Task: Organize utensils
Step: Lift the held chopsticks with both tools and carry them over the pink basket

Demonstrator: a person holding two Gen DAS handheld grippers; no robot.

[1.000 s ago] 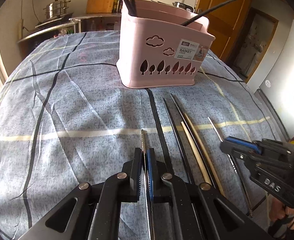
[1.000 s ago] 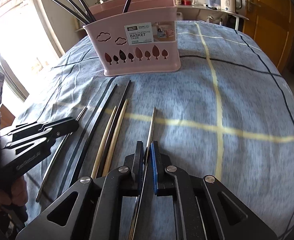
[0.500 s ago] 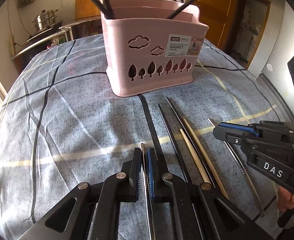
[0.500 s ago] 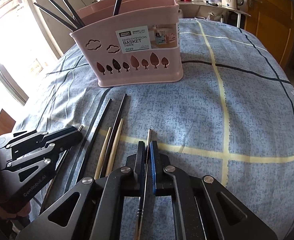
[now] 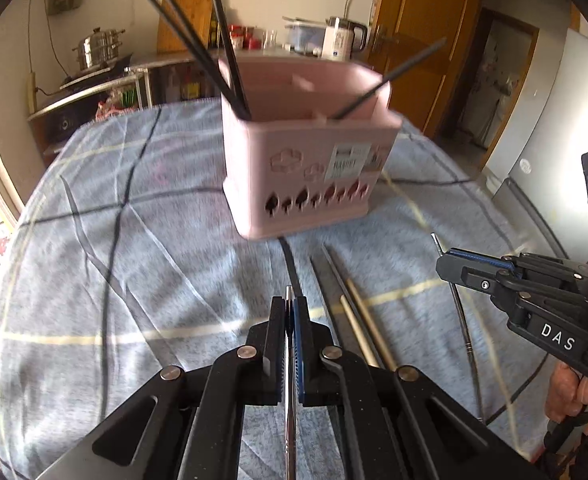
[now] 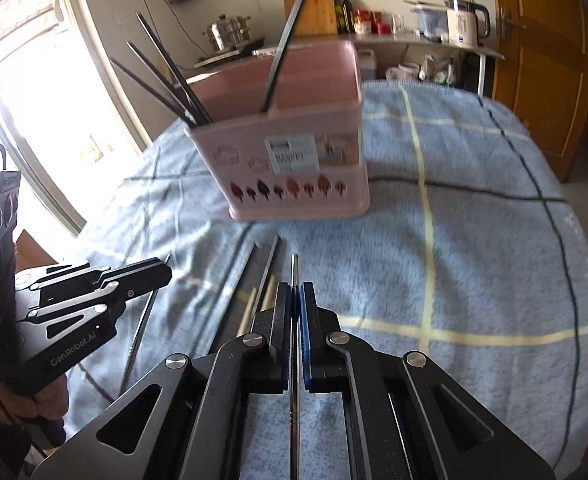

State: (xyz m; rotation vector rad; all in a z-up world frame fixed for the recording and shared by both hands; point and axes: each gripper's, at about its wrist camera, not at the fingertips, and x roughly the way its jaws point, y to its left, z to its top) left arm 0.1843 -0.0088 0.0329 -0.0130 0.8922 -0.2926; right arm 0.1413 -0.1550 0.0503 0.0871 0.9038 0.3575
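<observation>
A pink chopstick basket [image 5: 306, 168] stands on the blue checked cloth, with several black chopsticks [image 5: 197, 48] upright in it; it also shows in the right wrist view [image 6: 294, 152]. My left gripper [image 5: 289, 304] is shut on a metal chopstick [image 5: 289, 400], lifted above the cloth. My right gripper [image 6: 294, 292] is shut on another metal chopstick [image 6: 294, 380], also lifted. Black chopsticks [image 5: 326, 276] and wooden chopsticks [image 5: 362, 320] lie on the cloth between the grippers and the basket.
The right gripper shows at the right edge of the left wrist view [image 5: 534, 300]; the left gripper shows at the left of the right wrist view [image 6: 73, 312]. A counter with a pot [image 5: 97, 48] and kettle [image 5: 342, 38] stands behind the table.
Both grippers have risen off the cloth with their metal chopsticks and tilted up, so the basket's top opening now shows. The other chopsticks stay on the cloth.
</observation>
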